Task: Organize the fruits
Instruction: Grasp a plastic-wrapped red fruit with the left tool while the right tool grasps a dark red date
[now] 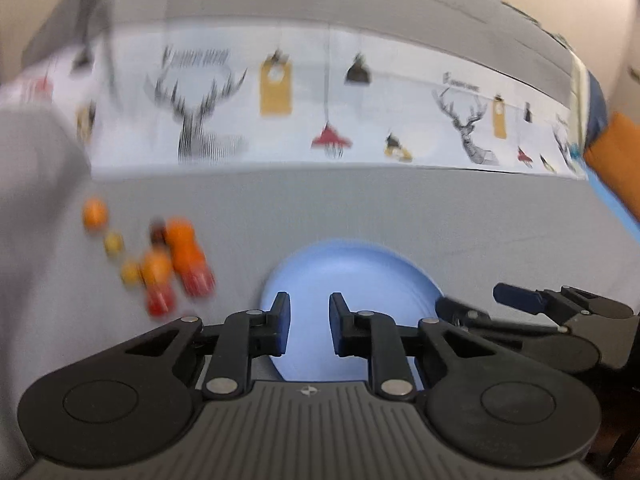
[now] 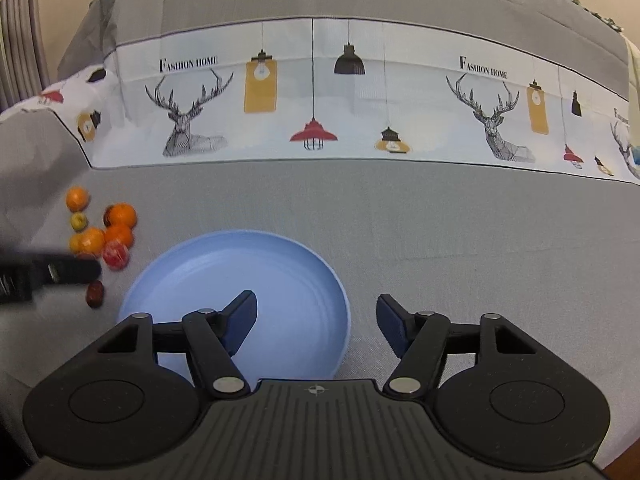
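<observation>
A blue plate [image 2: 260, 264] lies empty on the grey cloth; it also shows in the left wrist view [image 1: 352, 272]. A cluster of small fruits lies left of it: oranges [image 2: 120, 216], a red fruit [image 2: 115, 255], a small yellow fruit [image 2: 78, 221] and a dark red fruit [image 2: 95, 293]. The left view shows the fruits [image 1: 180, 256] blurred. My left gripper [image 1: 309, 322] is open and empty over the plate's near rim. My right gripper [image 2: 316, 322] is open wide and empty over the plate's near right edge; it shows in the left view [image 1: 480, 304].
A printed band with deer and lamps [image 2: 312, 100] crosses the cloth behind the plate. A folded grey cloth edge [image 2: 36, 148] rises at the left. An orange object [image 1: 618, 160] sits at the far right. The left gripper's finger [image 2: 60, 270] reaches over the fruits.
</observation>
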Demonstrator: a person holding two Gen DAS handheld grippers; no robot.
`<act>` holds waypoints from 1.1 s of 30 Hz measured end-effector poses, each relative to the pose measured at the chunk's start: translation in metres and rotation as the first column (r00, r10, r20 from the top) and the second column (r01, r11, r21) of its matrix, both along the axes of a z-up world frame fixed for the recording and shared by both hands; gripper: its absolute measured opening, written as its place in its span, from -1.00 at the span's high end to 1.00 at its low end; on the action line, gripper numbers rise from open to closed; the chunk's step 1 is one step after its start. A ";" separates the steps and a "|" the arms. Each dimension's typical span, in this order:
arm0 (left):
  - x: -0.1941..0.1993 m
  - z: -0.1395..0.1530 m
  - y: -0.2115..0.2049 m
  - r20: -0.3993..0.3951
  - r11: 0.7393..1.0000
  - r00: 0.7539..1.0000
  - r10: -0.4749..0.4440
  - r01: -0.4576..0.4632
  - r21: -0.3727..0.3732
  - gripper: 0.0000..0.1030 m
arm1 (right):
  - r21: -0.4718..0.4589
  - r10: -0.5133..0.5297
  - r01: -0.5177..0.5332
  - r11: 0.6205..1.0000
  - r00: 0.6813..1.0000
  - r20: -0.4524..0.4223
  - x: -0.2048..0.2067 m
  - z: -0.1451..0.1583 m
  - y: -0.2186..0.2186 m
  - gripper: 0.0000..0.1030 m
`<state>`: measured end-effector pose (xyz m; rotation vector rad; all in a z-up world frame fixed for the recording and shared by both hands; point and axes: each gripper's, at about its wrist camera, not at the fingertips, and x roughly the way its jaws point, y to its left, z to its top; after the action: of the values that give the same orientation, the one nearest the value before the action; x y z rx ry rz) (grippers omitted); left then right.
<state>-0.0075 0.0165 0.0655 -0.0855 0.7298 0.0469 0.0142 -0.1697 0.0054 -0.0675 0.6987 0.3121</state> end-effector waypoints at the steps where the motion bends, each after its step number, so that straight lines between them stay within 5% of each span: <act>1: 0.005 0.011 0.001 0.023 0.998 0.999 -0.029 0.028 0.063 0.60 | 0.006 0.003 -0.003 1.000 1.000 0.006 -0.001 0.003 0.002 -0.23; 5: 0.016 0.022 0.018 0.121 0.953 0.988 -0.101 0.061 0.296 0.60 | 0.043 0.026 -0.027 0.999 0.999 0.026 -0.006 0.013 0.007 0.01; 8: 0.017 -0.006 0.047 0.121 0.918 0.991 -0.063 0.011 0.395 0.62 | 0.079 0.041 -0.043 0.996 0.999 0.035 -0.010 0.018 0.009 0.09; 10: 0.022 -0.008 0.075 0.081 0.966 0.996 0.034 -0.054 0.254 0.71 | 0.096 0.048 -0.052 0.994 0.998 0.041 -0.013 0.021 0.013 0.09; 13: 0.018 -0.004 0.112 0.086 0.985 0.984 0.155 -0.161 0.069 0.70 | 0.108 0.068 -0.071 0.992 0.997 0.029 -0.016 0.023 0.022 0.09; 17: 0.027 -0.014 0.149 -0.041 0.961 0.969 0.245 -0.249 -0.119 0.70 | 0.139 0.118 -0.123 0.983 0.992 0.045 -0.019 0.029 0.043 0.09; 21: 0.044 -0.046 0.172 -0.250 0.931 0.944 0.215 -0.276 -0.239 0.58 | 0.149 0.187 -0.190 0.970 0.982 0.032 -0.025 0.029 0.064 0.09; 27: 0.046 -0.067 0.189 -0.321 0.881 0.925 0.201 -0.314 -0.353 0.29 | 0.148 0.273 -0.270 0.951 0.962 0.003 -0.029 0.020 0.090 0.09; 33: 0.062 -0.076 0.178 -0.341 0.903 0.921 0.191 -0.301 -0.307 0.23 | 0.119 0.345 -0.341 0.933 0.938 -0.017 -0.027 0.013 0.114 0.08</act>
<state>0.0541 0.1950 -0.0105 -0.5300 1.0279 0.1767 -0.0127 -0.0556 0.0182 -0.0751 0.7047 0.6908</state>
